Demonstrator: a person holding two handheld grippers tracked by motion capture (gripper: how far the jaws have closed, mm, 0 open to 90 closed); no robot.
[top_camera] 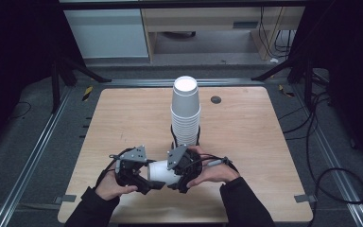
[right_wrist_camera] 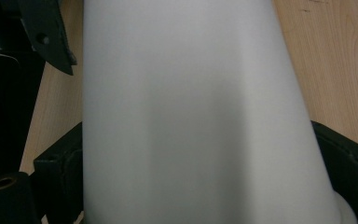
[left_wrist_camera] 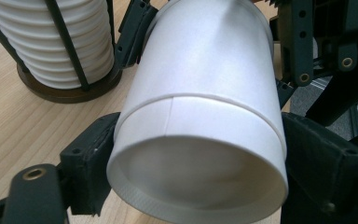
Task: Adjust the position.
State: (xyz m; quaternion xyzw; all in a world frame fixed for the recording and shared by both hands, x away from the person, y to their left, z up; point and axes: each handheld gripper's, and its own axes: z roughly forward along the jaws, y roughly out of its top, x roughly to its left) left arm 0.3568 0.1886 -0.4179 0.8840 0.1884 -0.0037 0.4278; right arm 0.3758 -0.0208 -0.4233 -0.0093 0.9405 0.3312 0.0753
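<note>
A white paper cup (top_camera: pixel 163 172) lies on its side just above the table's front middle, held from both ends. My left gripper (top_camera: pixel 152 182) is shut on its base end. In the left gripper view the recessed base of the cup (left_wrist_camera: pixel 200 140) faces the camera between the left gripper's (left_wrist_camera: pixel 200 186) jaws, and a thin ridge circles the wall. My right gripper (top_camera: pixel 174 179) is shut on the wider mouth end, and its jaws flank the cup (right_wrist_camera: pixel 191 116) in the right gripper (right_wrist_camera: pixel 200 186) view. A tall stack of white cups (top_camera: pixel 185 113) stands upside down in a dark wire holder (left_wrist_camera: pixel 70 93).
The wooden table (top_camera: pixel 123 118) has a small dark round hole (top_camera: pixel 216 99) right of the stack. Metal rails and cables run along the floor on both sides. The stack (left_wrist_camera: pixel 51 42) stands close behind the held cup.
</note>
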